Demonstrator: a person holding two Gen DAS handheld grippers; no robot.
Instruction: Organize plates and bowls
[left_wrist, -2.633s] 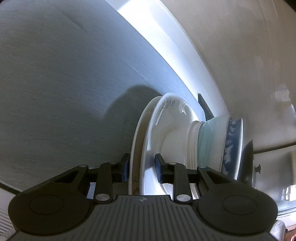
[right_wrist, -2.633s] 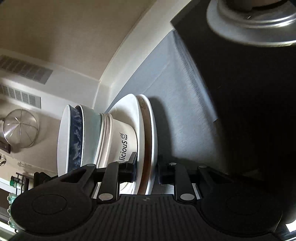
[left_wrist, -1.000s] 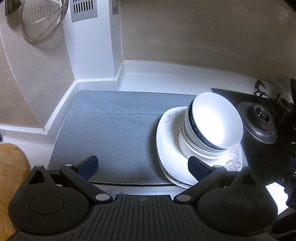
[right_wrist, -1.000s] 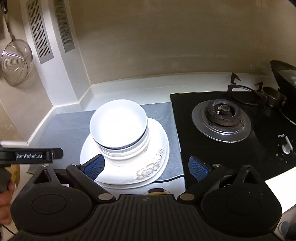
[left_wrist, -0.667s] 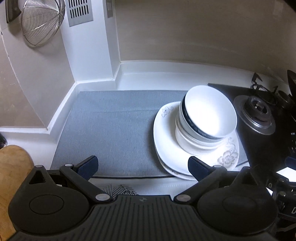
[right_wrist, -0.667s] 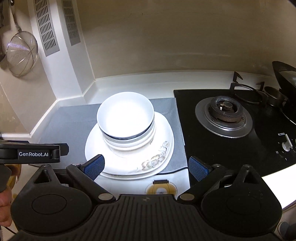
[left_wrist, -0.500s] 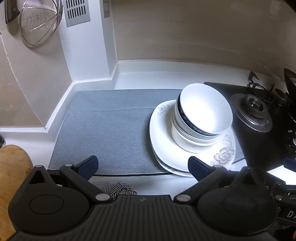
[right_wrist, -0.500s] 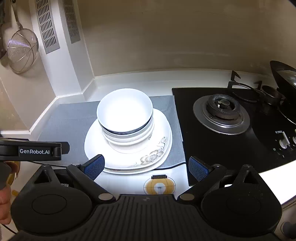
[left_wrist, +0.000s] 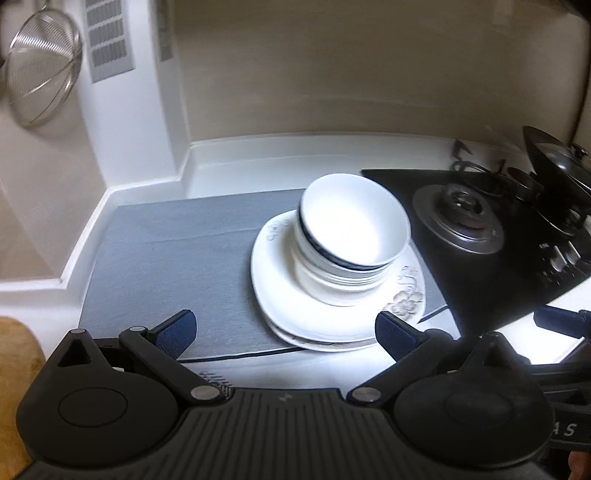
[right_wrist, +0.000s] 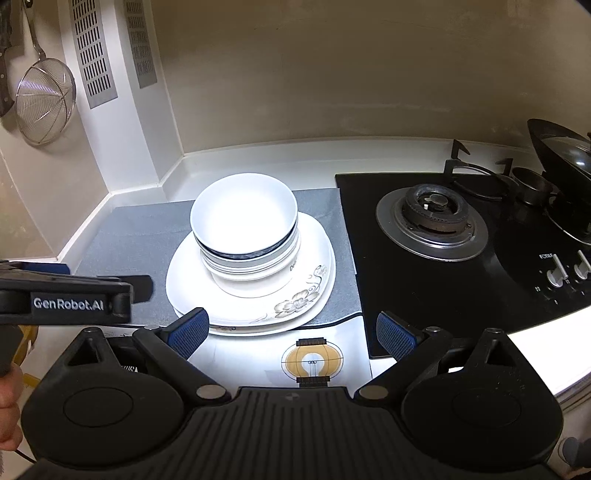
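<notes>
With both the left gripper (left_wrist: 284, 329) and right gripper (right_wrist: 291, 329) spread wide and empty, the bowls (right_wrist: 245, 230) nested on plates (right_wrist: 251, 295) ahead overhang the mat (right_wrist: 140, 236) edge and crowd the stove (right_wrist: 461, 236), so a nudge could topple them; open mat lies leftward.

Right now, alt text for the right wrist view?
A stack of bowls sits on stacked plates on a grey mat, left of a black gas hob. The right gripper hovers in front, jaws open and empty.
</notes>
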